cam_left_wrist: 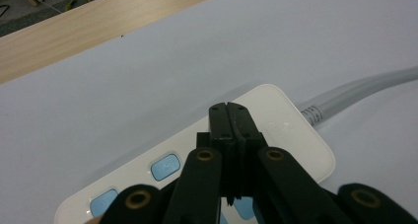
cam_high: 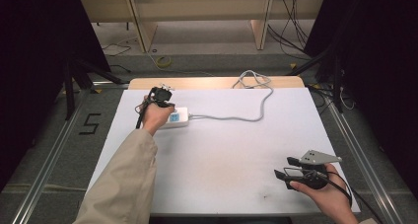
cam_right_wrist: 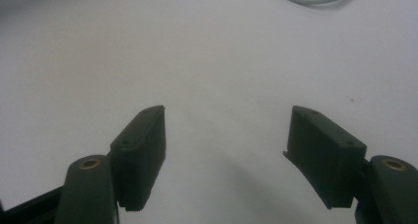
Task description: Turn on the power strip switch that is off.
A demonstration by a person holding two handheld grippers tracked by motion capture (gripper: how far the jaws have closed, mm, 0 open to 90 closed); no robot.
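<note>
While your right gripper [cam_high: 287, 168] rests at the near right corner of the table [cam_high: 222, 179] with its jaws spread wide and nothing between them, your left gripper [cam_left_wrist: 229, 108] is clenched with both jaws pressed together, its tip over the power strip [cam_left_wrist: 291, 135] at the far left of the table. Judge the work as mid-step: the closed tip is placed to press a blue switch [cam_left_wrist: 164, 166], but contact cannot be confirmed. The strip is white, flat and round-cornered, with its grey cord [cam_high: 249, 113] running off toward the far edge.

White power strip [cam_left_wrist: 276, 130], pale blue switches [cam_left_wrist: 165, 166]; grey cord [cam_high: 246, 116]; black left gripper [cam_left_wrist: 229, 116].
</note>
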